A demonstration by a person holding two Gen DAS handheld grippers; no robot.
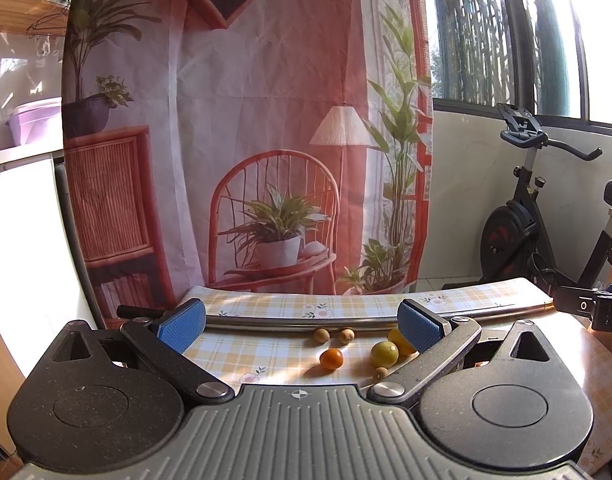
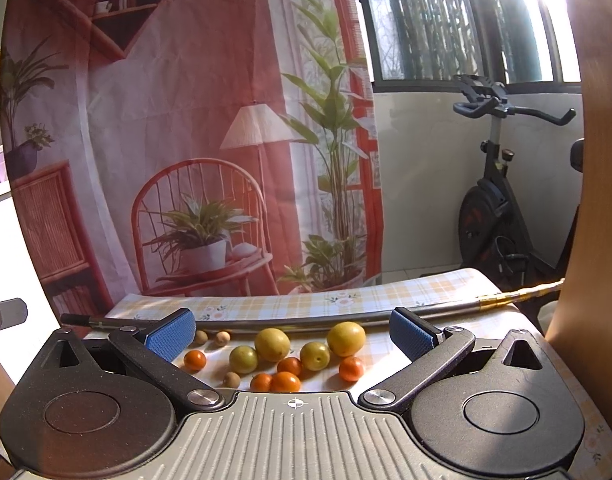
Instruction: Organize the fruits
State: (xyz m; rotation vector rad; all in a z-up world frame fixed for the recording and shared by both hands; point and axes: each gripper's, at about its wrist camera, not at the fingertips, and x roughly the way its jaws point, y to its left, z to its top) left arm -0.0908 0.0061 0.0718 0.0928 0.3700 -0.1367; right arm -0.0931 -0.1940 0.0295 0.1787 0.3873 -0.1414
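Loose fruit lies on the checked tablecloth (image 2: pixel 386 296). In the right wrist view I see two large yellow fruits (image 2: pixel 271 344) (image 2: pixel 346 338), two yellow-green ones (image 2: pixel 243 359) (image 2: pixel 314 355), several small orange fruits (image 2: pixel 195 360) and small brown round ones (image 2: pixel 222 338). My right gripper (image 2: pixel 291 334) is open above the table, the fruit spread between its blue pads (image 2: pixel 169 336). In the left wrist view an orange fruit (image 1: pixel 331 359), a yellow-green fruit (image 1: pixel 384 354) and brown ones (image 1: pixel 321 336) lie ahead of my open left gripper (image 1: pixel 301 326), which holds nothing.
A metal rod (image 2: pixel 306 322) lies across the table behind the fruit. A printed backdrop curtain (image 1: pixel 245 120) hangs beyond the far edge. An exercise bike (image 1: pixel 522 216) stands at the right by the window. A black device (image 1: pixel 594 306) sits at the table's right side.
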